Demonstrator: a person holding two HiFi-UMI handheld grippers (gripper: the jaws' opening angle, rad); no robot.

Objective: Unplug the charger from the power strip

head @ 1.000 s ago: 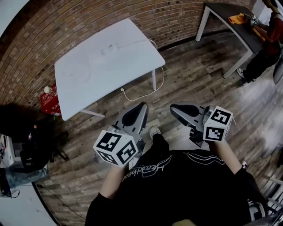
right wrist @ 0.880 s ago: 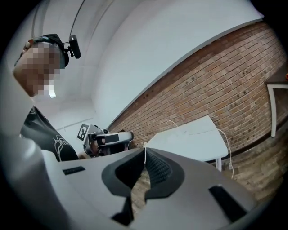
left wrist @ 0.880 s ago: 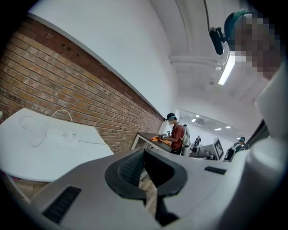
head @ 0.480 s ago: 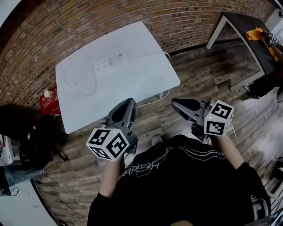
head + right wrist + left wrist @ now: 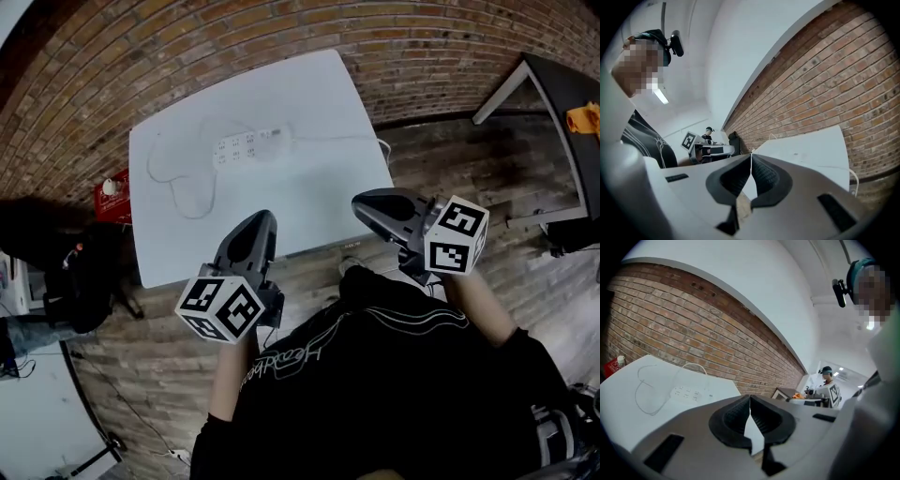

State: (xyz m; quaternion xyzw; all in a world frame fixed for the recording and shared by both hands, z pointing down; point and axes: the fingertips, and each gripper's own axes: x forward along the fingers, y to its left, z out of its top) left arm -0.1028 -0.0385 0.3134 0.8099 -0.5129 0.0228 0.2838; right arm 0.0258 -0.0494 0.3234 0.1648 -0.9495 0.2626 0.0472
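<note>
White thin cable (image 5: 180, 187) loops on the white rectangular tabletop (image 5: 319, 108), just left of the white plastic power strip (image 5: 251, 143). Nearer me, my left hand-held gripper (image 5: 265, 218) and right hand-held gripper (image 5: 362, 205) hover, jaws closed and empty, well apart from it.

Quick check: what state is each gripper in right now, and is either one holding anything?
Left gripper: shut, nothing between its jaws.
Right gripper: shut, nothing between its jaws.
</note>
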